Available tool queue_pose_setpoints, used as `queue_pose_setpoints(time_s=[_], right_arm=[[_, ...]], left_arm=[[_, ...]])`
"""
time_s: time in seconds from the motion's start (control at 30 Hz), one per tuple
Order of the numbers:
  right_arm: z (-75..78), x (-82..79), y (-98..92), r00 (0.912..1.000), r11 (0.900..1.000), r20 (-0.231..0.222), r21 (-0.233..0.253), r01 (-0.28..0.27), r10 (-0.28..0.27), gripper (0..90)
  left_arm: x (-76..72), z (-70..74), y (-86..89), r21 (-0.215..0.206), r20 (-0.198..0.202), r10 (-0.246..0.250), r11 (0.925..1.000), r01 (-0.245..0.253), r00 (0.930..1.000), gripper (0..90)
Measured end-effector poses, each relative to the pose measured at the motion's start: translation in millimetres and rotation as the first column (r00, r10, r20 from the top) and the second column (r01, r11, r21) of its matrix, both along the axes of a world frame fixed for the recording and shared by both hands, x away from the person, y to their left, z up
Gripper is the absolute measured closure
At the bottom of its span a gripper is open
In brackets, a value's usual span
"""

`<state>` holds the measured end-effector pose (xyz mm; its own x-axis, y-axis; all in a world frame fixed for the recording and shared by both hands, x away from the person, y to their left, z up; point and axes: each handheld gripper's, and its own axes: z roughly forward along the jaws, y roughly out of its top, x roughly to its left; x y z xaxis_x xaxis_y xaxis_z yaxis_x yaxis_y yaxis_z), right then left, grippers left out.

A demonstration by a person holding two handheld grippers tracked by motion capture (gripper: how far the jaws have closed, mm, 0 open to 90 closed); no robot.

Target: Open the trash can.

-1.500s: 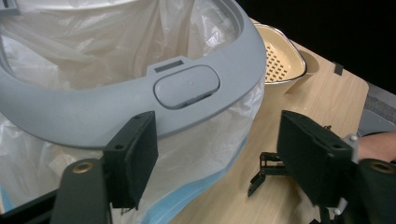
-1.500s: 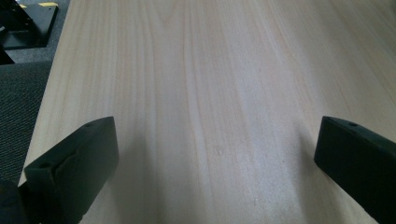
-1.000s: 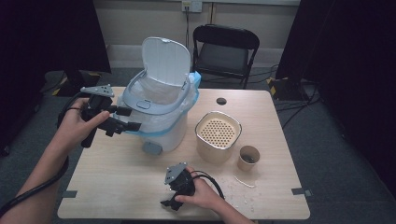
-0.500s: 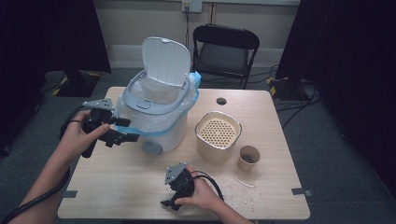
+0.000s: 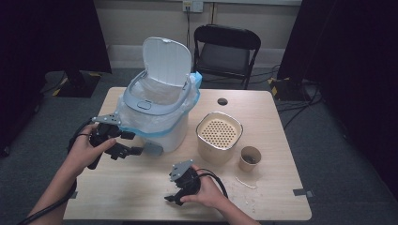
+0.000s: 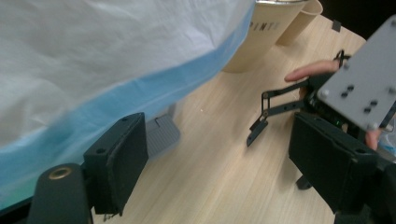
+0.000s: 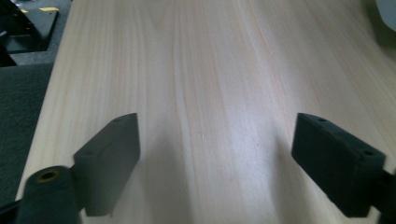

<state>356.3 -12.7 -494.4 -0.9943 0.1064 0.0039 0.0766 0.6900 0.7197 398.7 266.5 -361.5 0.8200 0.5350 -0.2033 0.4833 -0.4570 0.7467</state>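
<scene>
**Left tool at the bin's pedal, right tool resting wide on the surface**

My left tool (image 5: 133, 144) stands wide, with nothing between its jaws. Just ahead of it, near the jaw on the bin's side, is the grey foot pedal (image 6: 162, 135) of the white pedal bin (image 5: 159, 126). I cannot tell whether that jaw touches the pedal. The bin rises right beside this tool, its lid (image 5: 167, 61) tipped up and back, and its blue-edged liner bag (image 6: 140, 88) hangs over the rim just above the pedal.

My right tool (image 5: 174, 196) lies low on the wooden surface (image 7: 210, 70), on the near side of the left one and apart from it. Its jaws are also spread wide and hold nothing, with bare wood between and ahead of them. From my left gripper view this tool sits across the gap, my hand (image 5: 206, 192) wrapped around it.

Past my right tool, away from the bin, stand a beige perforated-top container (image 5: 219, 136) and beside it a small paper cup (image 5: 249, 158).
</scene>
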Motion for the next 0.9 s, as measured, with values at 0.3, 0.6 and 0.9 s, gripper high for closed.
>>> queue_pose_setpoints(time_s=[0.3, 0.6, 0.9], right_arm=[[10.1, 4.7, -21.7, 0.9994, 0.999, -0.006, 0.022, 0.034, -0.034, 14.6], [20.1, 9.1, -48.4, 0.9965, 0.996, -0.015, 0.036, 0.083, -0.082, 18.0], [22.3, 10.9, -68.7, 0.9924, 0.992, -0.023, 0.034, 0.121, -0.121, 17.5]], left_arm=[[-2.7, -19.1, -3.2, 0.004, -0.012, 0.000, 1.0000, 0.000, 0.9999, 19.2], [-5.4, -39.5, -8.4, 0.026, -0.034, -0.018, 0.9995, 0.019, 0.9993, 19.2], [-7.1, -60.1, -17.7, 0.047, -0.042, -0.044, 0.9978, 0.046, 0.9981, 18.8]])
